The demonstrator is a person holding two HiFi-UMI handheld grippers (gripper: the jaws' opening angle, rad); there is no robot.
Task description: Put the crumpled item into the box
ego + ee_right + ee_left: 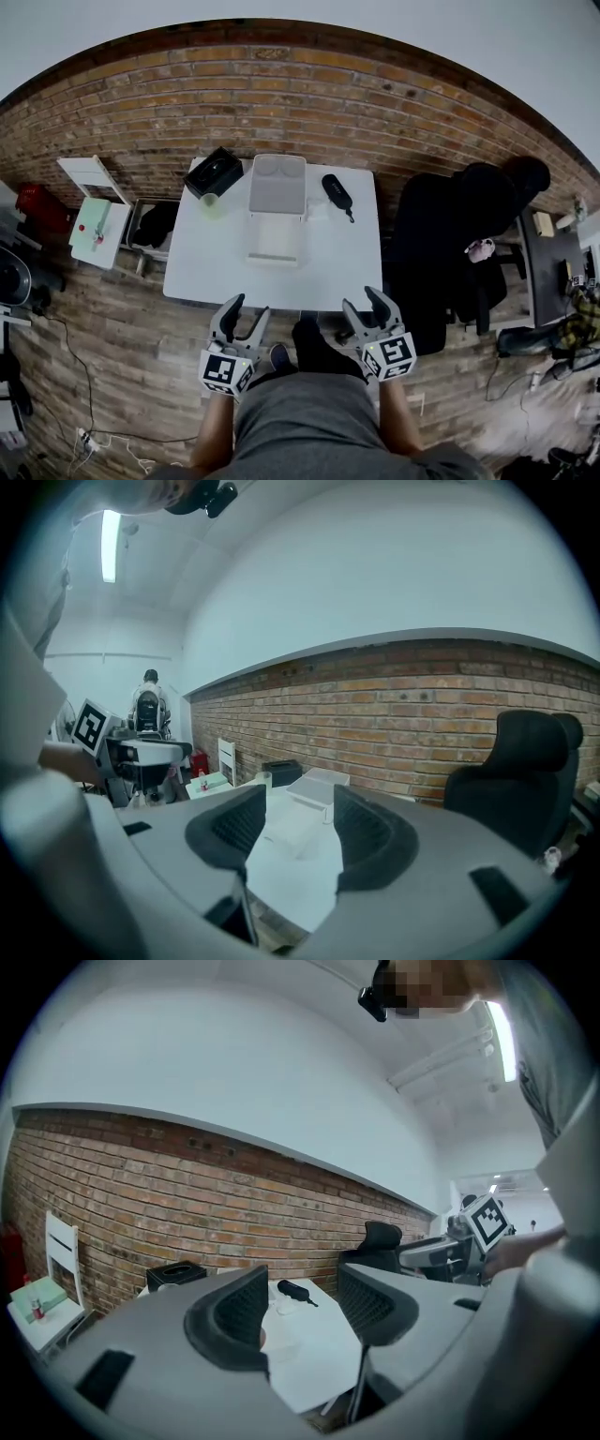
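My left gripper [248, 309] and right gripper [362, 300] both gape wide, gripping nothing, short of the white table [206, 272]. The crumpled item [284, 1304] lies outside the open box [277, 246], near the black case [337, 193].

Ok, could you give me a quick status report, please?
Open and empty: left tool, right tool, short of table. Faint crumpled item beside open box, untouched. Nothing in the way.

The left gripper [249, 313] and right gripper [363, 304] hover open beside the white table [214, 264] bearing the box [277, 199].
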